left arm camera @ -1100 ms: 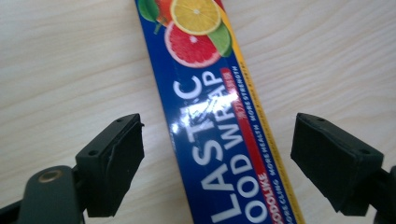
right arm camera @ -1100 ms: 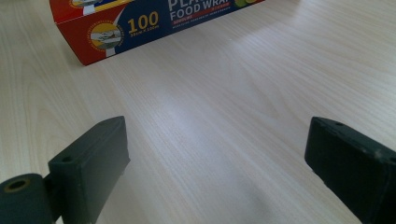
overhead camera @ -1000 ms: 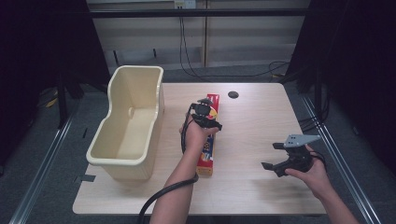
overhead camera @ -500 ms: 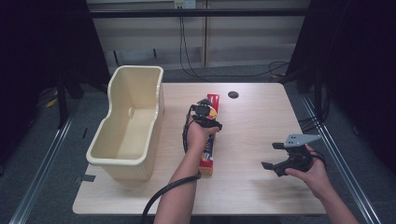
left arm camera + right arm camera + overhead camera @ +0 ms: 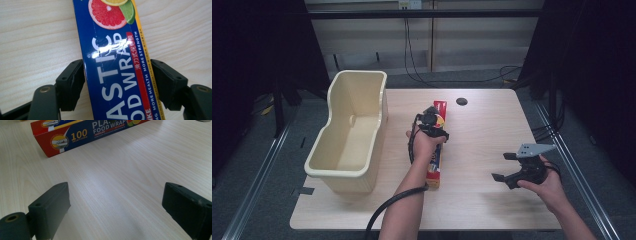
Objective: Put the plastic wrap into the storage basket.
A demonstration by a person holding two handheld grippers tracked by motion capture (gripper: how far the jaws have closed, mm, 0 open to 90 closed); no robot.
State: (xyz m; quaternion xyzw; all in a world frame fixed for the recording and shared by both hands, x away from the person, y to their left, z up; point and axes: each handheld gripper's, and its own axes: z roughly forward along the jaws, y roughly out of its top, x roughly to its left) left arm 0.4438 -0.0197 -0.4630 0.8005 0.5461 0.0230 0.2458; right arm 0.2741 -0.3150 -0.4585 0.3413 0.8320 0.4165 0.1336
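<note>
Your left gripper (image 5: pixel 432 125) is down on the wrap box (image 5: pixel 436 150), and its jaws have just been closing. In the left gripper view the box (image 5: pixel 117 70) runs up between the two jaws, label side up. One pad presses its blue edge and the other presses its yellow edge — no gap shows at either side, so you have hold of the box across its narrow width. The box still lies flat on the table (image 5: pixel 32 37). Bare wood shows outside both jaws, and the citrus picture sits just beyond the pads.

From above, the box lies lengthwise down the middle of the table (image 5: pixel 482 200), its red far end ahead of your left jaws and its near end back under your left forearm. The tub (image 5: pixel 349 132) stands off to the outer side of your left gripper, well apart from the box.

Your right gripper (image 5: pixel 512 167) hovers low over the table with its jaws spread wide. In the right gripper view nothing lies between them — just wood (image 5: pixel 112 195). The box's red end (image 5: pixel 82 135) lies ahead of those jaws and slightly toward the jaw seen at the left, well clear of both pads.
</note>
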